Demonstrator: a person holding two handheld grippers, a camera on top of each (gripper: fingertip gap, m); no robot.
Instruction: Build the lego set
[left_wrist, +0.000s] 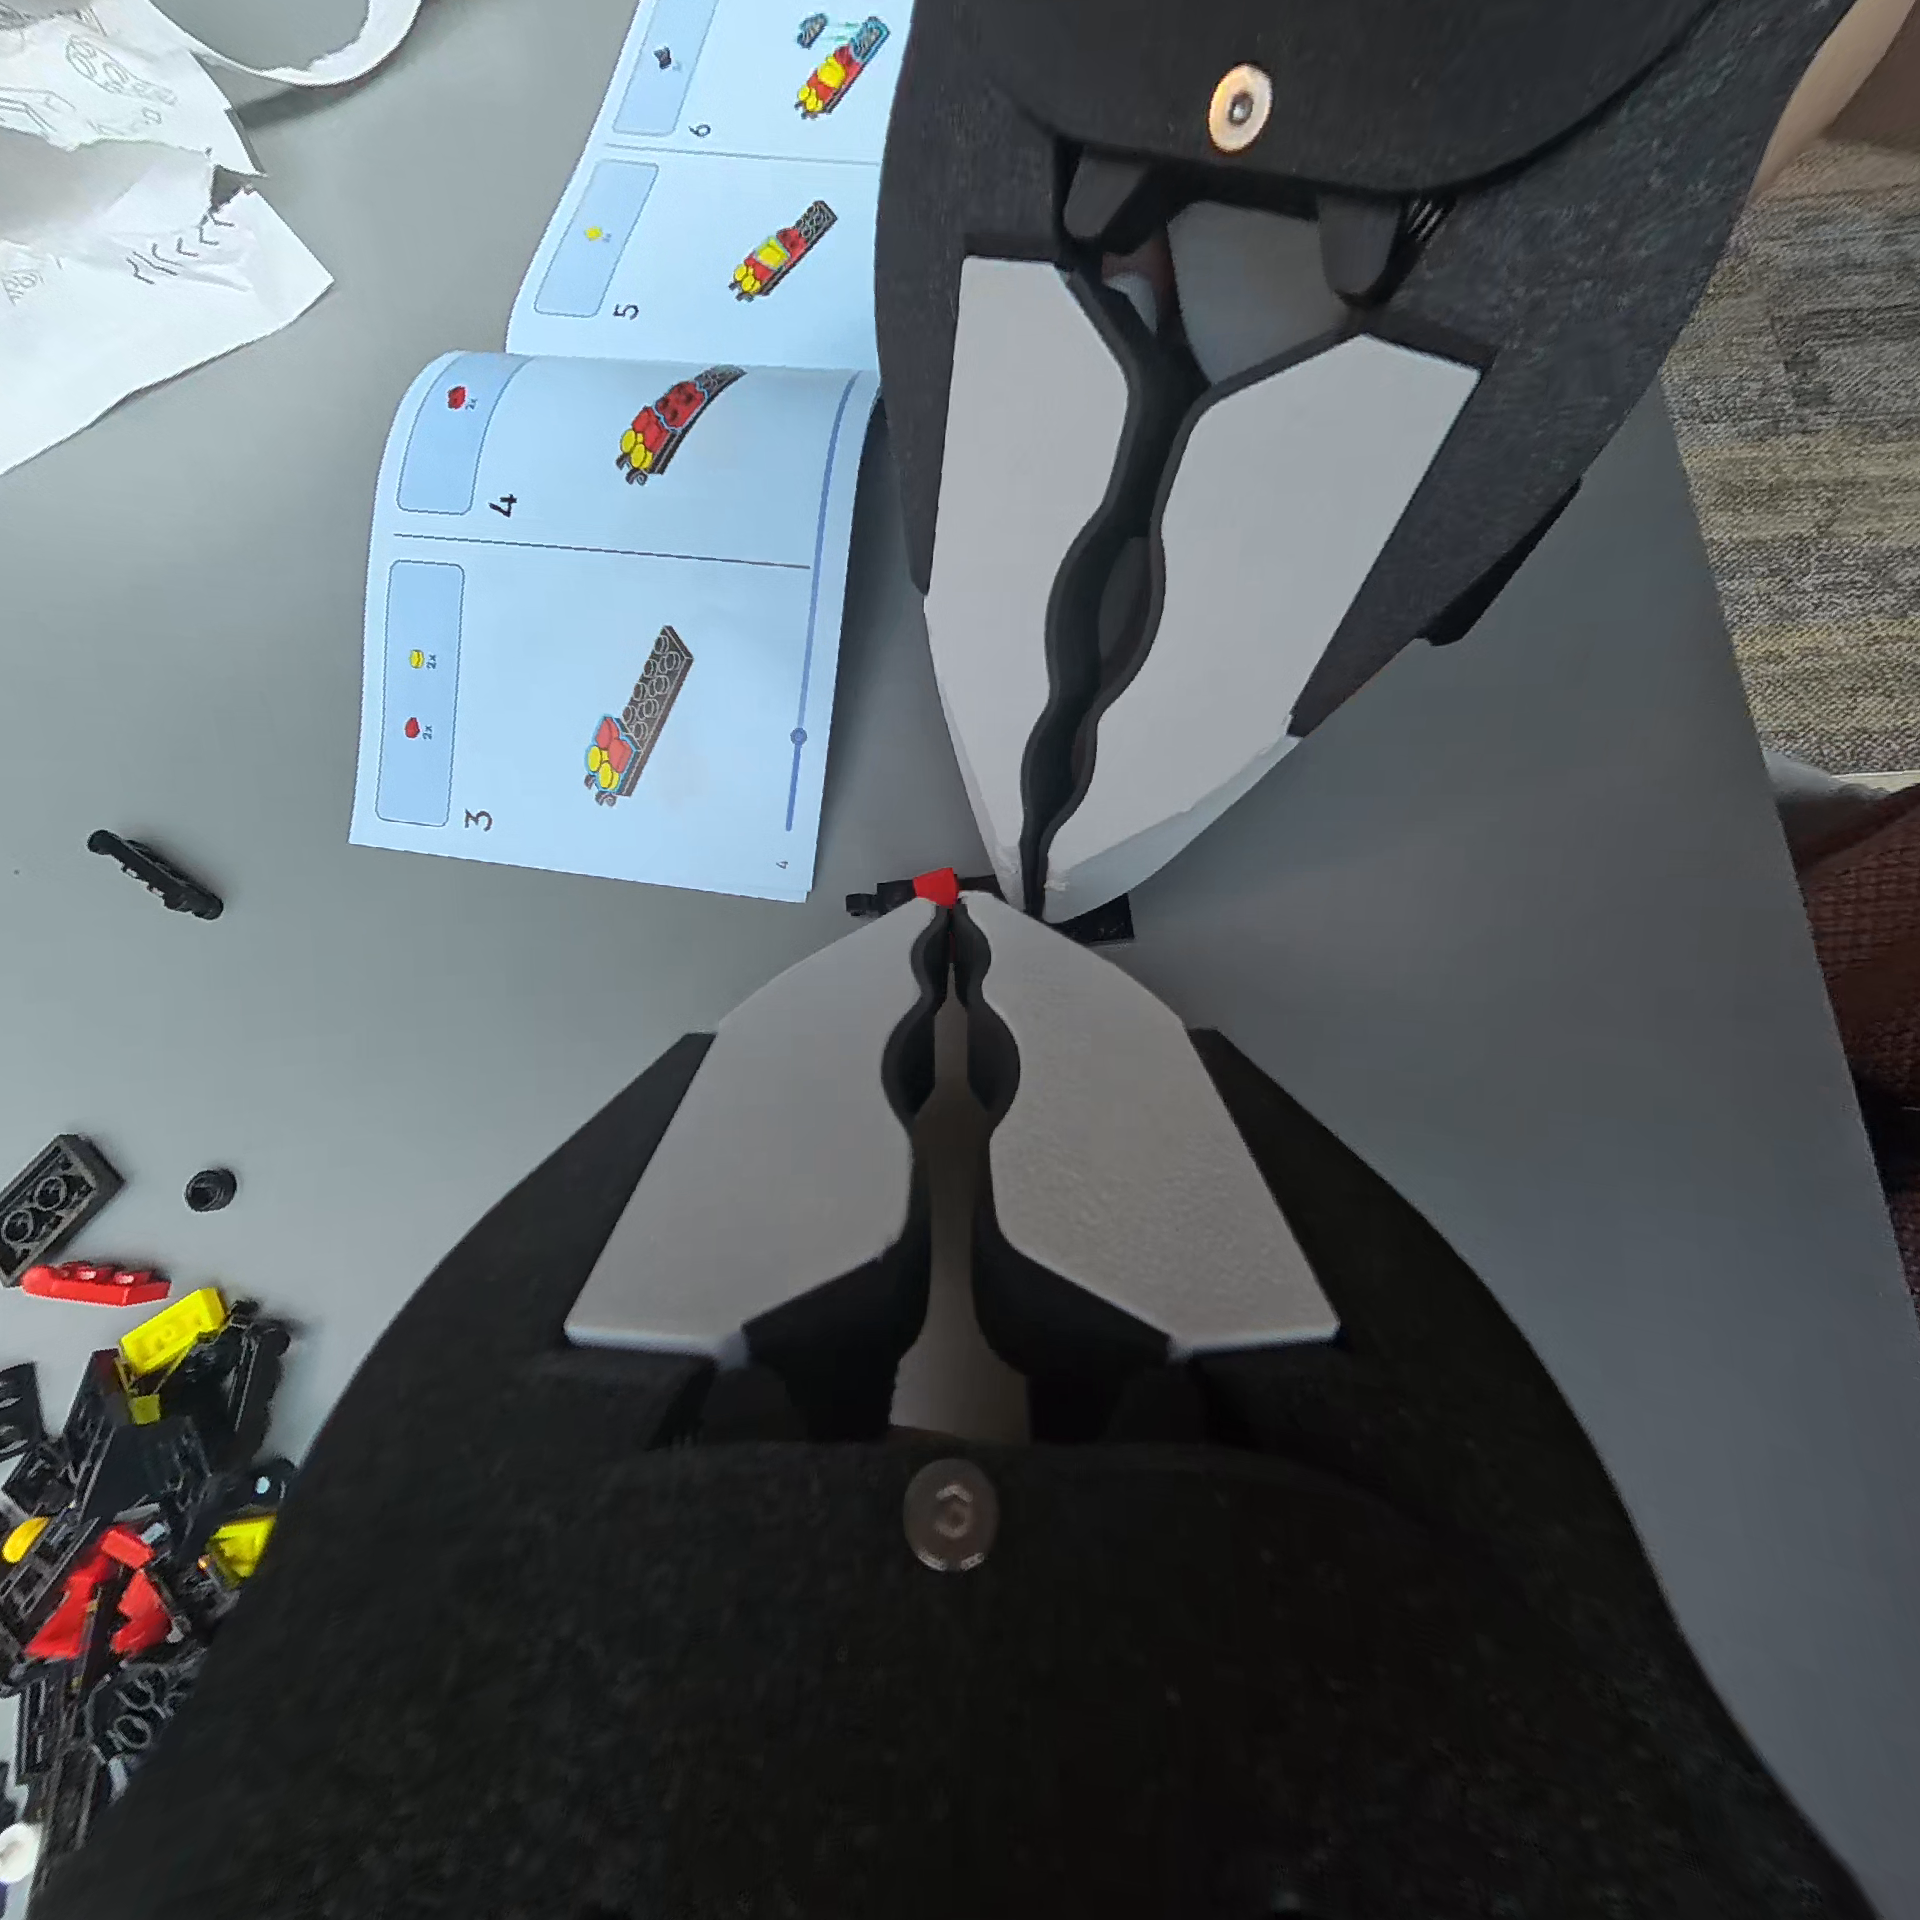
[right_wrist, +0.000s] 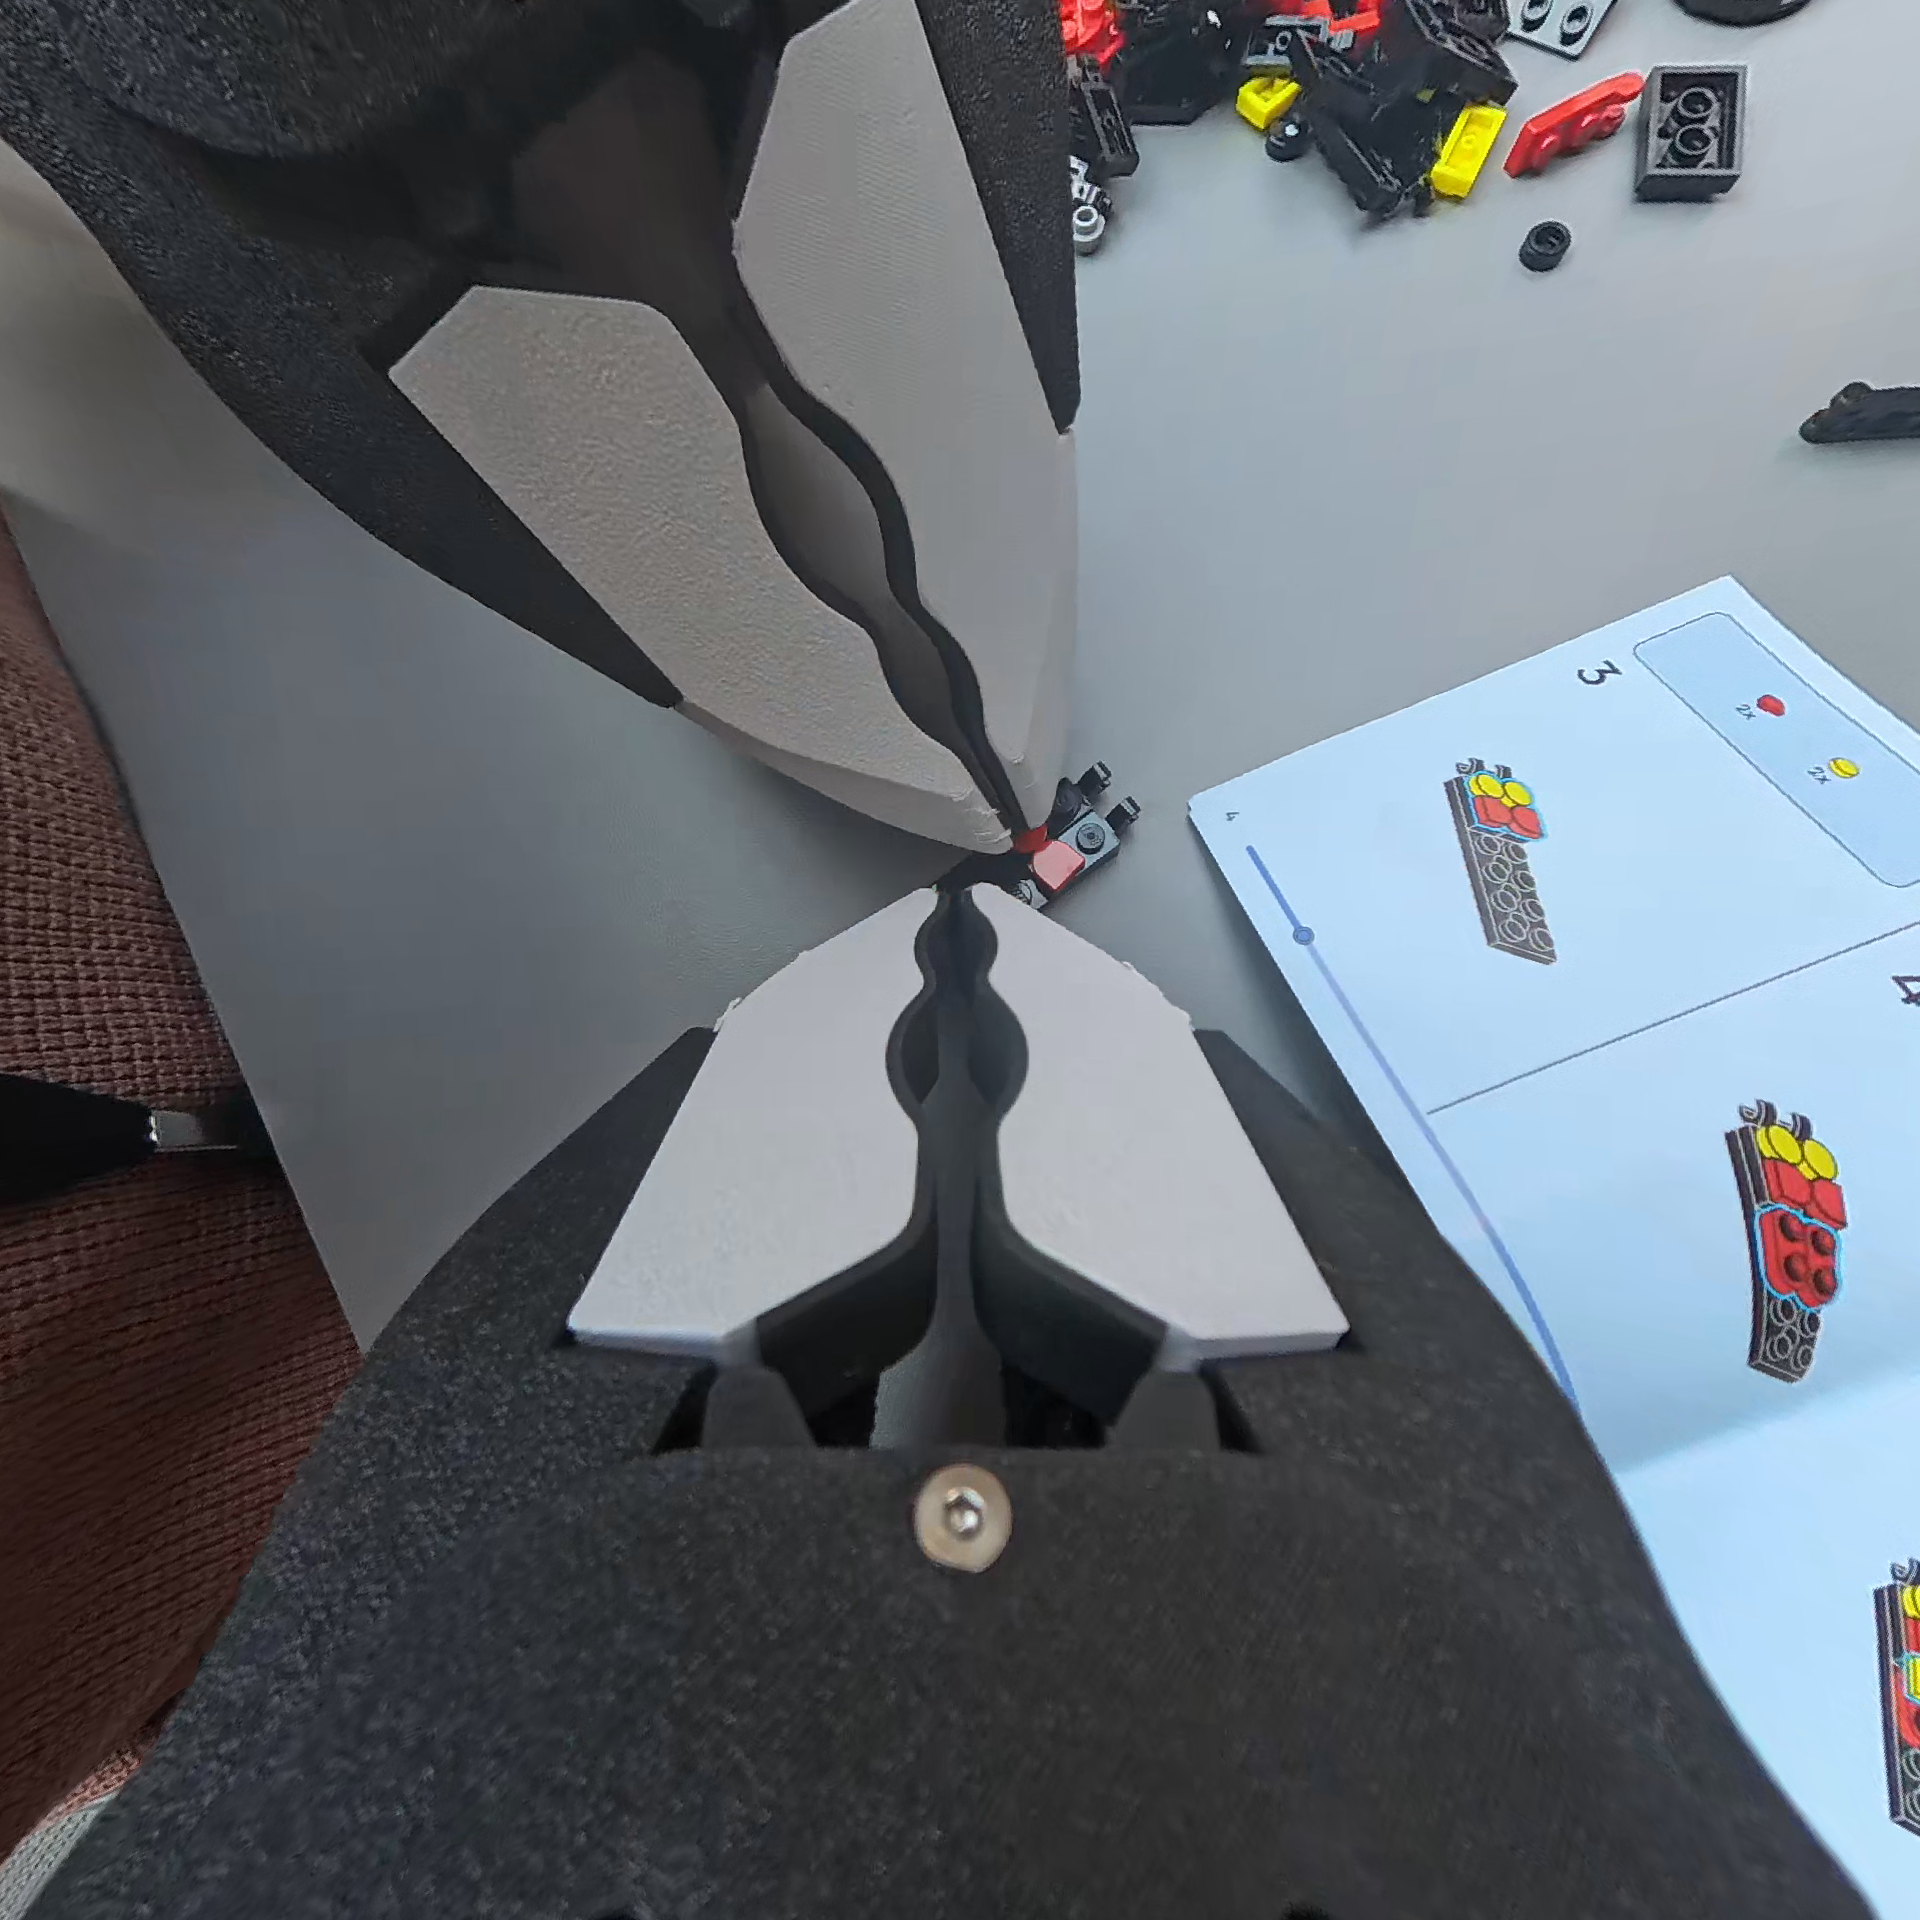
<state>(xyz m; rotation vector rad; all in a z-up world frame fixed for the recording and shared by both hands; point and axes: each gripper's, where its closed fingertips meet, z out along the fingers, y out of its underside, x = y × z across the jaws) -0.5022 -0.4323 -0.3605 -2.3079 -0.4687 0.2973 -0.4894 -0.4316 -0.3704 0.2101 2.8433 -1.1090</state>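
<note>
A small black plate with pins at its far end lies on the grey table, with a red tile on it. My left gripper is shut on a small red piece and presses it down on the plate beside the tile. It enters the right wrist view from above. My right gripper is shut on the plate's near end. It enters the left wrist view from above. The two sets of tips almost touch, and they hide most of the plate.
An open instruction booklet lies just beyond the plate. A pile of loose black, red and yellow bricks is at the left, with a long black piece and torn white paper farther off. The table edge and carpet are at the right.
</note>
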